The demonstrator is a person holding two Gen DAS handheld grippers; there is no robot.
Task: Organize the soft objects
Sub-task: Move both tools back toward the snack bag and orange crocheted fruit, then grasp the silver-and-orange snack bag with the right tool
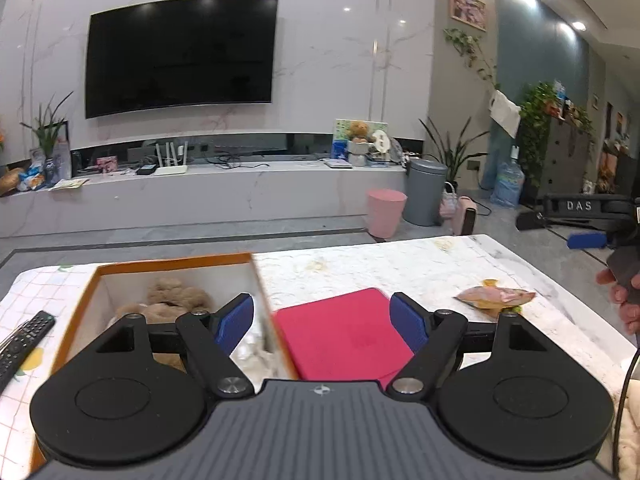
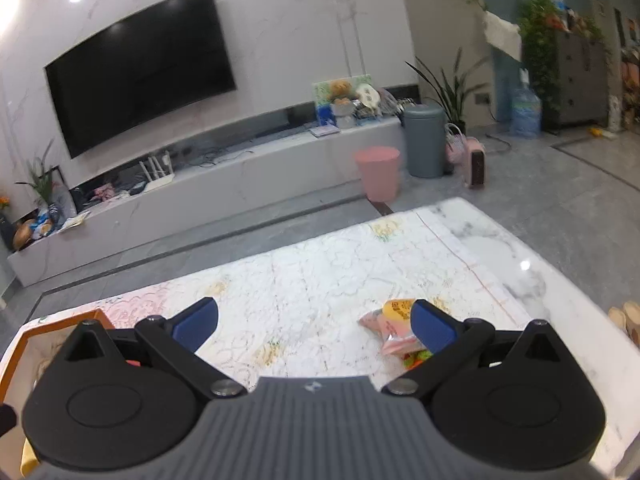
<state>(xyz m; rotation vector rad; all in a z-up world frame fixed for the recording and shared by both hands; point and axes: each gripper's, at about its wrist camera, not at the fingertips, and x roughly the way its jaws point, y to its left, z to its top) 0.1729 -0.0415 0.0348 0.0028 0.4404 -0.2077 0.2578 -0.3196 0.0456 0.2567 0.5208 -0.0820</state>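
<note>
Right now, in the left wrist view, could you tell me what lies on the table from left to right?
Remote control → orange-rimmed box holding a plush toy → pink flat item → snack packet.

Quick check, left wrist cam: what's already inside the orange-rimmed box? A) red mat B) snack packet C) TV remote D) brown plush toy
D: the brown plush toy lies inside the orange-rimmed box, while the red mat and snack packet lie on the table to its right and the TV remote lies to its left.
</note>
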